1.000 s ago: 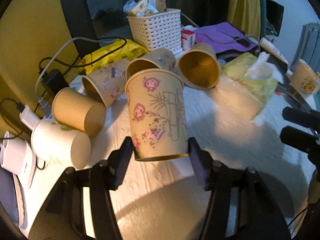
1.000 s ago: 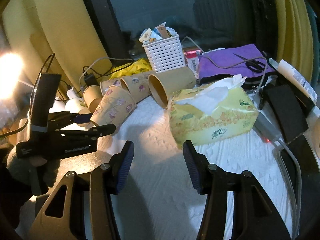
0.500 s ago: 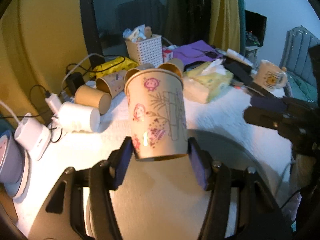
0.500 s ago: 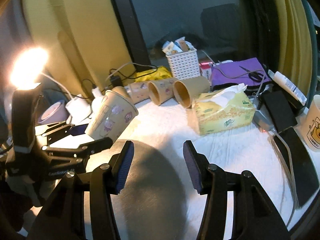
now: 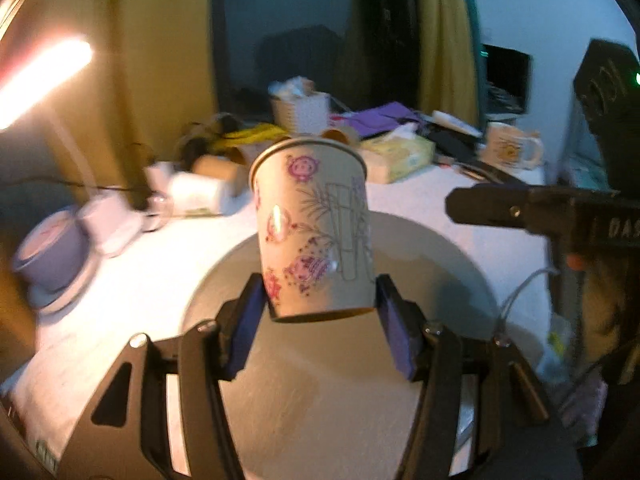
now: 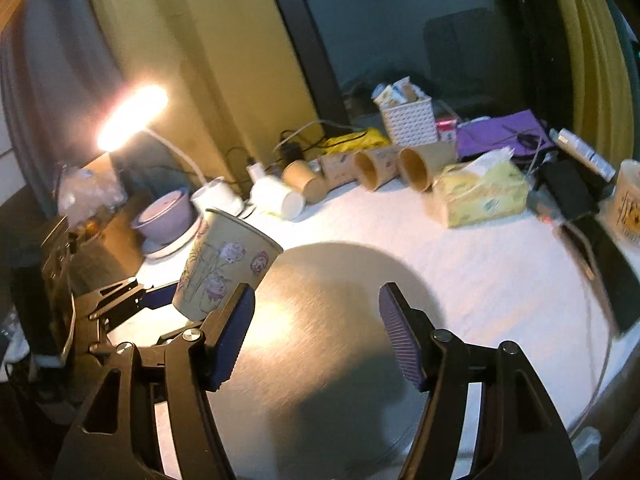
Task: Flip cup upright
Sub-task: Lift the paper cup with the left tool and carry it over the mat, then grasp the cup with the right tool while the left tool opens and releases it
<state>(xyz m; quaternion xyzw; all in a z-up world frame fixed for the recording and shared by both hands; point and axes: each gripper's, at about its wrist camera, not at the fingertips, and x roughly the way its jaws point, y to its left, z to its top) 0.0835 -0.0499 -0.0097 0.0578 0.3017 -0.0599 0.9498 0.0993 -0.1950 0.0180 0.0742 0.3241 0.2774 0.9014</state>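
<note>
Over the round grey mat (image 5: 320, 380), held a tan paper cup with pink pig pictures (image 5: 316, 232) in the left claw (image 5: 320, 300), both blue pads pressed on the narrow bottom end. Had the wide mouth on top and the long way of the cup close to straight up, tipped a little toward the right claw (image 6: 316, 312) in the right wrist view. Could not tell for sure if the bottom touched the mat; looked to be in the air. Gaped wide on the right side, with nothing between those pads, just beside the cup. Seemed to need only a short way down to stand the cup on its bottom. Had lots of bare mat under and in front for that. Saw a row of tipped-over paper cups (image 6: 376, 164) and a yellow tissue box (image 6: 480, 196) well apart, at the back of the white-clothed bench (image 5: 140, 280). Hung near the left edge of the mat, so best set down toward the middle.
</note>
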